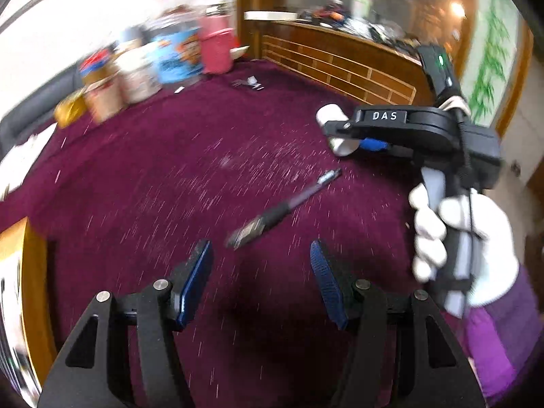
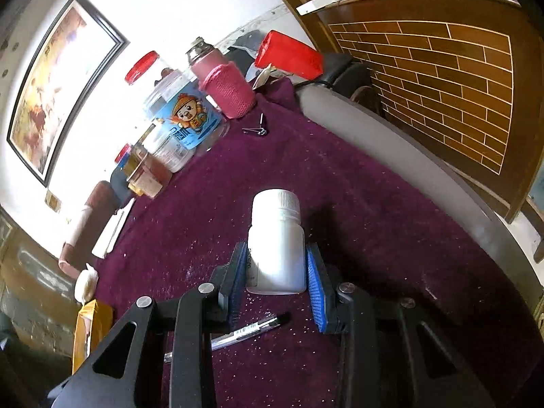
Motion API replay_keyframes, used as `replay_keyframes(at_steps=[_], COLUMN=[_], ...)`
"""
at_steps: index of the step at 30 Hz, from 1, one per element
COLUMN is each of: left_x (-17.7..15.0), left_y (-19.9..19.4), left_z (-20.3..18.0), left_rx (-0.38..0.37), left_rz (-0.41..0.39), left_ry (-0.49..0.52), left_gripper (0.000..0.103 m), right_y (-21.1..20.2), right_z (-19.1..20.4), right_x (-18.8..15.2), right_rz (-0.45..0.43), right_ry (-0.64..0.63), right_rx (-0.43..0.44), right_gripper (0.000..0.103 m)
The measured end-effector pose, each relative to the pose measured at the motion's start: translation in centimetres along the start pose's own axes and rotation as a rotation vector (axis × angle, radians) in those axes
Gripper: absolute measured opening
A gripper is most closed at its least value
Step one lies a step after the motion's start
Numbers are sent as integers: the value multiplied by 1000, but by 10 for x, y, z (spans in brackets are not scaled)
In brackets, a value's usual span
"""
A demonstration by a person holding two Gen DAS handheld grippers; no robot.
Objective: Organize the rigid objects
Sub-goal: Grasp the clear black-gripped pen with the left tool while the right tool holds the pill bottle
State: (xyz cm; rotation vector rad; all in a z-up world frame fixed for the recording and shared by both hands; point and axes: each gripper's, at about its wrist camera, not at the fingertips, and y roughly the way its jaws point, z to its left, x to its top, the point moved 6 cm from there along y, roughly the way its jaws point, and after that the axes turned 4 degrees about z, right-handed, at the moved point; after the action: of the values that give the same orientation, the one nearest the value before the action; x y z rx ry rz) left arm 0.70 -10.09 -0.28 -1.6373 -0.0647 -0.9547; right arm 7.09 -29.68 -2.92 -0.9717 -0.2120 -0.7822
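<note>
Along the back edge of the maroon cloth [image 2: 374, 224] a row of containers stands against the white wall: a big clear jar with a red lid [image 2: 183, 108] and a cartoon label, its contents too blurred by glare to name; just beside it a bottle in a pink knitted sleeve [image 2: 226, 85] with a metal top; and nearer the left edge two smaller jars [image 2: 146, 173] that seem to hold something brownish, though what it is cannot be told. A red box [image 2: 289, 56] lies tilted behind the pink-sleeved bottle, and nail clippers [image 2: 256, 129] rest on the cloth just in front of it. The right gripper [image 2: 277, 272] is clamped on a white plastic bottle [image 2: 277, 244] with a ribbed white cap, closed, so nothing of its inside shows; the blue pads [image 2: 316, 292] press against its lower body on both sides, and the cap end points away from the camera. In the left wrist view the same bottle [image 1: 335, 129] appears held above the cloth, crosswise between the black fingers, while a white-gloved hand [image 1: 459, 238] grips the tool's handle. A pen [image 2: 251, 331] lies flat on the cloth beneath the right gripper, apart from the bottle. The left gripper [image 1: 260, 282] hangs with its fingers spread wide and nothing between them; the pen [image 1: 282, 210] lies slantwise on the cloth just ahead of its tips, near but not touching, and below the held bottle. That view is streaked with motion blur.
</note>
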Motion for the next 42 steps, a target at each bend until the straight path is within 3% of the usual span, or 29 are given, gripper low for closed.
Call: replay_keyframes(at_steps=[3,5,7,8,9,11,14,20,22,24,25,31,34,37,42], left_x=[19,24,24,23,20,5,-29,-101,-112,-117,-118,-122,-123,-125,-122], left_y=[29,54,57,55,50,38,11,-42,-47,-52,-53,-53,-52,-53,-50], left_z=[-14,-19,-18,-17,-15,-8,21,92,102,105,107,112,115,114,115], left_rx=[20,30,-16,-62,-69,-57,-59,129,180,275,311,302,274,264,256], left_rz=[10,67,72,82,95,108,123,108,88,80,82,87,85,83,83], left_ry=[119,166,151,124,113,120,18,-278,-312,-302,-304,-337,-361,-364,-366], left_gripper=[58,59,44,22,13,8,7,8,14,41,45,55,56,56,56], right_y=[6,4,3,3,4,5,6,10,11,11,10,4,-2,4,2], right_z=[-1,-4,-5,-5,-6,-6,-5,5,9,14,21,75,92,93,86], right_x=[0,-2,-2,-2,-3,-5,-6,-9,-12,-17,-27,-102,-111,-116,-112], right_rz=[27,26,20,20,23,29,36,50,58,73,100,229,180,187,182], right_ry=[13,17,21,21,22,20,14,-27,-38,-28,-24,-133,-226,-243,-214], right_rx=[12,14,21,20,20,21,23,31,43,70,94,173,100,67,89], right_gripper=[30,30,30,30,30,30,30,30,30,30,30,30,30,30,30])
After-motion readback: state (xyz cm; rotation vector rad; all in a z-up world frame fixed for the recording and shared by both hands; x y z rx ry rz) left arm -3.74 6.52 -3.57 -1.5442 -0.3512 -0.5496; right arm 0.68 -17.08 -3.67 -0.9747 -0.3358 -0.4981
